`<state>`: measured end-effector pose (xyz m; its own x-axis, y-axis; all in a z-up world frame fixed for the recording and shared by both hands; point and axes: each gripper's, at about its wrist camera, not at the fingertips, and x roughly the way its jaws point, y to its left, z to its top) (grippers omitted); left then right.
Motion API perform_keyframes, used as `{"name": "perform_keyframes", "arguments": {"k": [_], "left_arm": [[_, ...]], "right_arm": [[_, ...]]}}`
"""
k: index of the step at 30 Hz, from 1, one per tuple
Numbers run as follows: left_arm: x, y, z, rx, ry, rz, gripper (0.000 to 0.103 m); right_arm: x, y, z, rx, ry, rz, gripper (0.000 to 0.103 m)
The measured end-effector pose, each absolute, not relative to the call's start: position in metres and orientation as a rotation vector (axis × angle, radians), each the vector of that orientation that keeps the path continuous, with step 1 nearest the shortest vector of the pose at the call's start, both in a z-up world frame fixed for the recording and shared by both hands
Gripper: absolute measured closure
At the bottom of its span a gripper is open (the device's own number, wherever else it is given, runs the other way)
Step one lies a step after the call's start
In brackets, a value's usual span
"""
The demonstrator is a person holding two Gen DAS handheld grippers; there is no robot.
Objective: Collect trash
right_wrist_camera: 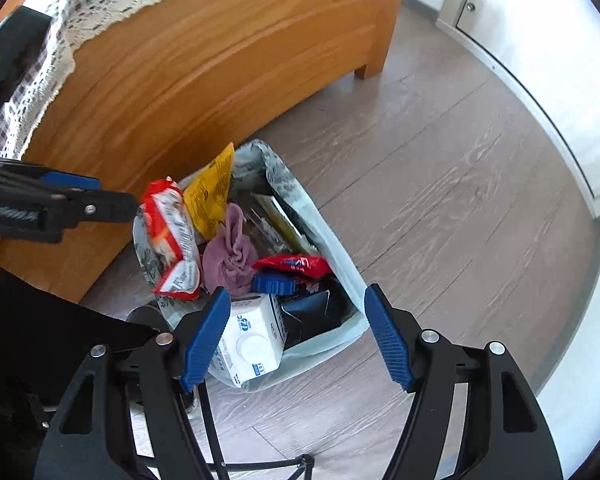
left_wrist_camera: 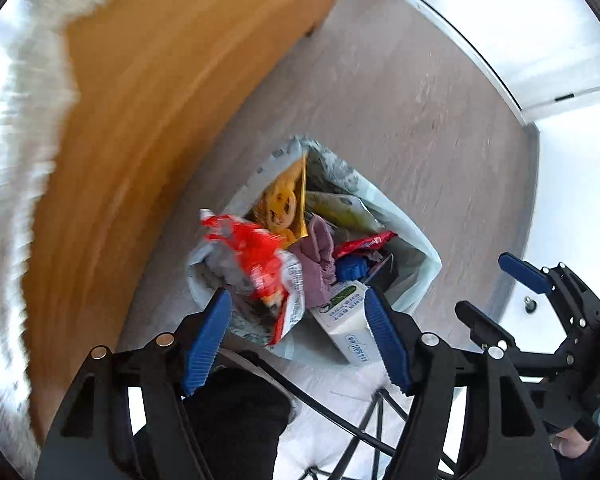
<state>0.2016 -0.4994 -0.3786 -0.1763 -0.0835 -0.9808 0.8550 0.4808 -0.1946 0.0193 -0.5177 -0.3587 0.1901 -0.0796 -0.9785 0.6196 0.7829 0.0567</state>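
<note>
Both the left gripper [left_wrist_camera: 298, 330] and right gripper [right_wrist_camera: 296, 334] stand spread, empty. Red-and-white crinkled snack wrapper [right_wrist_camera: 171, 236] sits atop the pale plastic-lined trash bag [right_wrist_camera: 332, 240], frame centre; lower contents hidden.

Wood floor [right_wrist_camera: 440, 184], trash bag [right_wrist_camera: 332, 248] on it

Both wrist cams look steeply down, close over the trash bag [left_wrist_camera: 416, 280] [right_wrist_camera: 332, 236] on the floor (left view blurred). Shared: bag, wooden bed frame [left_wrist_camera: 160, 120] [right_wrist_camera: 220, 60], floor [left_wrist_camera: 400, 100] [right_wrist_camera: 440, 200].
</note>
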Motion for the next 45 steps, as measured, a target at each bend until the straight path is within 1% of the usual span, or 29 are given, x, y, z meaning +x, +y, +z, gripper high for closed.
{"name": "perform_keyframes", "arguments": {"k": [3,7,11,12,14,15,17,19,20,21,23,27,29,32,35,37,38,39,40,45], "left_arm": [[0.193,-0.496,-0.353,0.721,1.455,-0.999,0.037],[0.198,-0.480,-0.314,0.657,1.392,-1.020,0.037],[0.206,-0.459,-0.265,0.594,1.287,-1.017,0.037],[0.208,-0.452,-0.250,0.570,1.254,-1.017,0.037],[0.212,-0.437,-0.219,0.525,1.181,-1.006,0.037],[0.215,-0.427,-0.202,0.505,1.137,-0.990,0.037],[0.220,-0.400,-0.166,0.453,1.032,-0.940,0.037],[0.225,-0.373,-0.134,0.407,0.953,-0.881,0.034],[0.227,-0.357,-0.119,0.383,0.916,-0.855,0.032],[0.229,-0.340,-0.103,0.360,0.873,-0.821,0.031],[0.233,-0.309,-0.075,0.337,0.797,-0.737,0.029],[0.237,-0.237,-0.022,0.282,0.652,-0.531,0.028],[0.236,-0.196,0.001,0.220,0.596,-0.428,0.024],[0.227,-0.141,0.030,0.118,0.513,-0.317,0.018],[0.215,-0.104,0.049,0.097,0.462,-0.235,0.018],[0.203,-0.087,0.059,0.104,0.421,-0.182,0.016],[0.196,-0.079,0.066,0.106,0.400,-0.158,0.013],[0.189,-0.073,0.071,0.105,0.377,-0.134,0.011],[0.180,-0.066,0.076,0.103,0.357,-0.118,0.010],[0.137,-0.047,0.100,0.111,0.253,-0.082,0.008]], "right_arm": [[0.027,-0.515,-0.346,0.446,1.308,-0.541,0.036],[0.038,-0.513,-0.321,0.383,1.292,-0.558,0.036],[0.050,-0.508,-0.278,0.322,1.208,-0.554,0.036],[0.054,-0.506,-0.266,0.306,1.182,-0.553,0.035],[0.064,-0.500,-0.236,0.271,1.113,-0.551,0.030],[0.069,-0.497,-0.223,0.261,1.077,-0.544,0.029],[0.084,-0.487,-0.193,0.248,1.004,-0.514,0.029],[0.103,-0.472,-0.162,0.228,0.928,-0.472,0.029],[0.114,-0.463,-0.148,0.213,0.895,-0.448,0.028],[0.126,-0.452,-0.134,0.195,0.862,-0.422,0.026],[0.149,-0.428,-0.106,0.156,0.799,-0.363,0.025],[0.187,-0.381,-0.062,0.108,0.705,-0.248,0.025],[0.199,-0.356,-0.042,0.092,0.656,-0.190,0.025],[0.207,-0.320,-0.016,0.076,0.594,-0.124,0.025],[0.205,-0.291,0.003,0.076,0.542,-0.069,0.025],[0.199,-0.272,0.015,0.069,0.512,-0.037,0.025],[0.194,-0.264,0.021,0.063,0.496,-0.027,0.025],[0.186,-0.259,0.027,0.058,0.477,-0.017,0.019],[0.180,-0.253,0.032,0.053,0.454,-0.010,0.018],[0.145,-0.235,0.062,0.028,0.341,0.017,0.018]]}}
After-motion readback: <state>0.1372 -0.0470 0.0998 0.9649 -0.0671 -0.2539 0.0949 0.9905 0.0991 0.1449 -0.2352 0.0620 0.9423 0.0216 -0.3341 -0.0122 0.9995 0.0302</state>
